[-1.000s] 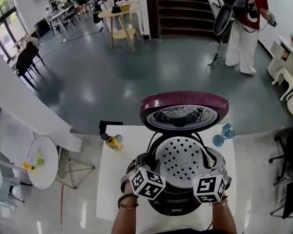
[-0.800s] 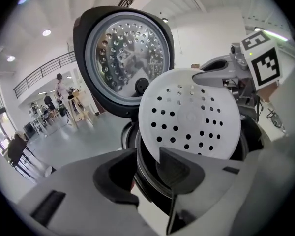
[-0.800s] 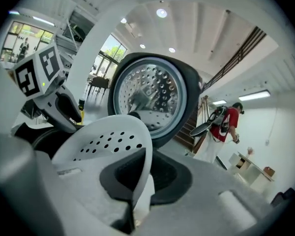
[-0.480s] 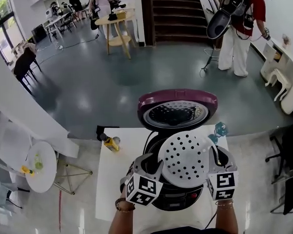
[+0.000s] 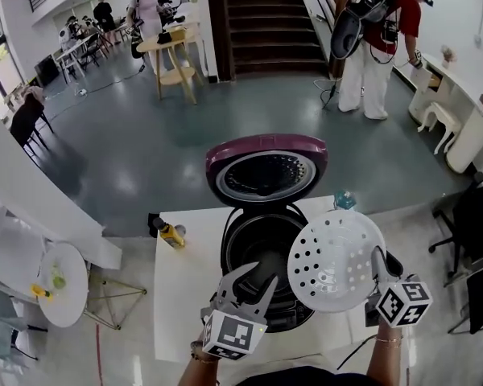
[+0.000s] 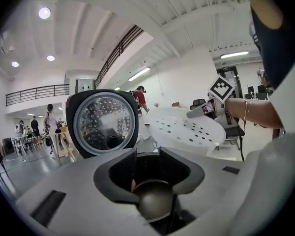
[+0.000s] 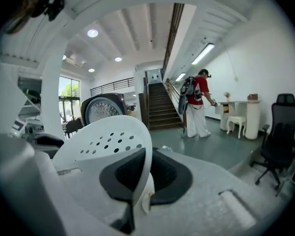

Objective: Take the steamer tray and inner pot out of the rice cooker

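The rice cooker (image 5: 266,316) stands on the white table (image 5: 181,296) with its maroon lid (image 5: 266,171) raised. Its dark inner pot (image 5: 253,252) sits inside, uncovered. My right gripper (image 5: 376,257) is shut on the rim of the white perforated steamer tray (image 5: 334,260) and holds it tilted in the air to the right of the cooker. In the right gripper view the tray (image 7: 108,141) stands edge-on between the jaws (image 7: 140,191). My left gripper (image 5: 249,284) hovers over the cooker's near left rim, open, with nothing between its pads; the left gripper view shows the tray (image 6: 187,129) apart from it.
A yellow bottle (image 5: 171,233) lies at the table's far left and a blue object (image 5: 344,200) at its far right. A small round table (image 5: 52,284) stands to the left, a black chair (image 5: 475,223) to the right. A person in red (image 5: 378,39) stands far back.
The steamer tray has come up out of the cooker and swung right, tilting, in my right gripper. My left gripper has drawn away from the tray. The inner pot now shows.
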A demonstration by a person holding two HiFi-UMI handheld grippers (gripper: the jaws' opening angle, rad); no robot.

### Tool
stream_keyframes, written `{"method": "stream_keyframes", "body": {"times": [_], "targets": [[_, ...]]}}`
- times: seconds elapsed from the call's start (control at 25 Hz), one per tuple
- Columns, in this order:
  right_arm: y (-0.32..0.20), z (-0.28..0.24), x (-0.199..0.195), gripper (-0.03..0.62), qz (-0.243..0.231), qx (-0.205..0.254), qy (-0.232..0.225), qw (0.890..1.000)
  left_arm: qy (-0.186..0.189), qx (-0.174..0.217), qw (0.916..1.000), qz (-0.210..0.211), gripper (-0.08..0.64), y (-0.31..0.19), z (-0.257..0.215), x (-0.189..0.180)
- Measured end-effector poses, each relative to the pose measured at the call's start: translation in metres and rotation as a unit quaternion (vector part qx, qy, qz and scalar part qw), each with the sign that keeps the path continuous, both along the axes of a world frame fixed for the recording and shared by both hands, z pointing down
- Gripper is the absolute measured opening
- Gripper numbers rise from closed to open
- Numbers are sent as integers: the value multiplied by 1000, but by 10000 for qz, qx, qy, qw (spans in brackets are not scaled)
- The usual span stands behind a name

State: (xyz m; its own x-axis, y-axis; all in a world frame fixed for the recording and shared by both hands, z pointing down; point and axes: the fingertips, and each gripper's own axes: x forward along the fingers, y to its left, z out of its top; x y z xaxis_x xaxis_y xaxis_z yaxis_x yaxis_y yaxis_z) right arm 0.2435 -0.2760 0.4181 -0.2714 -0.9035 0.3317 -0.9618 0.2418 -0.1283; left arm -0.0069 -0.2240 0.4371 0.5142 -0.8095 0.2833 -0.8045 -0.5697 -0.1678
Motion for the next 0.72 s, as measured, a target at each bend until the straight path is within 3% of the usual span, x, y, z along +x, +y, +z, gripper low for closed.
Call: {"method": "stream_keyframes", "body": {"times": [0.12,0.36,0.52,0.72], "targets": [[26,12,40,14,471,-191,-362,9981,-94,-92,9999,49,144,13,9,1],[82,74,107,14,1416,-850,-705,9837,289,-252,9992,93,132,34,10,0],[117,131,136,14,1896,-1397,-506,9705,380,-270,9989,-24,118,41,9,-2],[141,191,146,14,2079,-1882,-163,9597,602,-266,9977,-174,83,45,3,-3]]}}
